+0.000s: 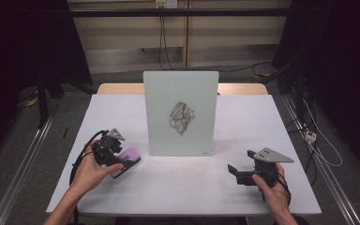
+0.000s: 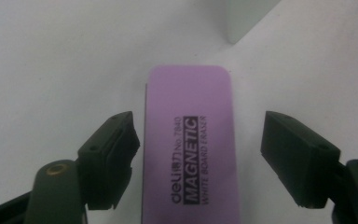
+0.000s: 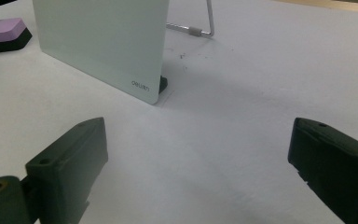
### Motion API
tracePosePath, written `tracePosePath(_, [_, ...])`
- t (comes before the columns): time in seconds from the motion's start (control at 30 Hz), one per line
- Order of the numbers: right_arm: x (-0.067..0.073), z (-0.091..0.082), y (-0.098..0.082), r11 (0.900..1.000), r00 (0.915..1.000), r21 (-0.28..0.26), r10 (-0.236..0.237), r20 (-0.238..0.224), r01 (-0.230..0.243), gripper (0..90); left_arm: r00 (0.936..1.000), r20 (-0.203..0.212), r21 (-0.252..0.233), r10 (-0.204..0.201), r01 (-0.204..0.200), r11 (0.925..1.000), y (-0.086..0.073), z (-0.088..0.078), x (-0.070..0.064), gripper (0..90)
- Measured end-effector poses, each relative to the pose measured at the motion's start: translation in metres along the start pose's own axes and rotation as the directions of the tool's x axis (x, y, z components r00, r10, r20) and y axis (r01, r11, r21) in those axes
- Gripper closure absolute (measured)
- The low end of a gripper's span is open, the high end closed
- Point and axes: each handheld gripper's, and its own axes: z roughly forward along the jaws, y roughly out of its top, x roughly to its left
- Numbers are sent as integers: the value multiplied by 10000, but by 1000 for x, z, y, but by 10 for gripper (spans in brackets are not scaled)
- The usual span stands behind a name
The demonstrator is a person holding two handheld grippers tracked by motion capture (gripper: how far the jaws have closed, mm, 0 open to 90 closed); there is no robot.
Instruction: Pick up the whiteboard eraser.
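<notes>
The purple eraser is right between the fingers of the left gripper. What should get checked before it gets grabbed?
1. Left gripper open wide enough: ok, both fingers stand apart from the eraser's sides.
2. Eraser centred between them: not ok, it sits nearer the one on the left of the left gripper view.
3. Eraser lying flat on the table: ok.
4. Whiteboard standing upright with its scribble facing the person: ok.
5. Right gripper clear of the board: ok, open and holding nothing.
6. Felt side of the eraser clean: cannot tell, it faces down.
</notes>
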Motion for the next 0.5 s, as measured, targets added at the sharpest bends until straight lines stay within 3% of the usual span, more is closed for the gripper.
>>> tracePosePath(0.1, [0,0,0,10000,10000,15,33,-12,-33,46,9996,-82,90,-267,268,9996,-5,1,5,267])
tracePosePath(0.17, [-1,-1,0,10000,10000,3,24,6,-24,45,9982,-412,265,-426,437,9987,-8,5,8,267])
tracePosePath(0.5, [-2,-3,0,10000,10000,-24,45,31,-45,45,9994,-132,591,-317,325,9977,-7,13,5,327])
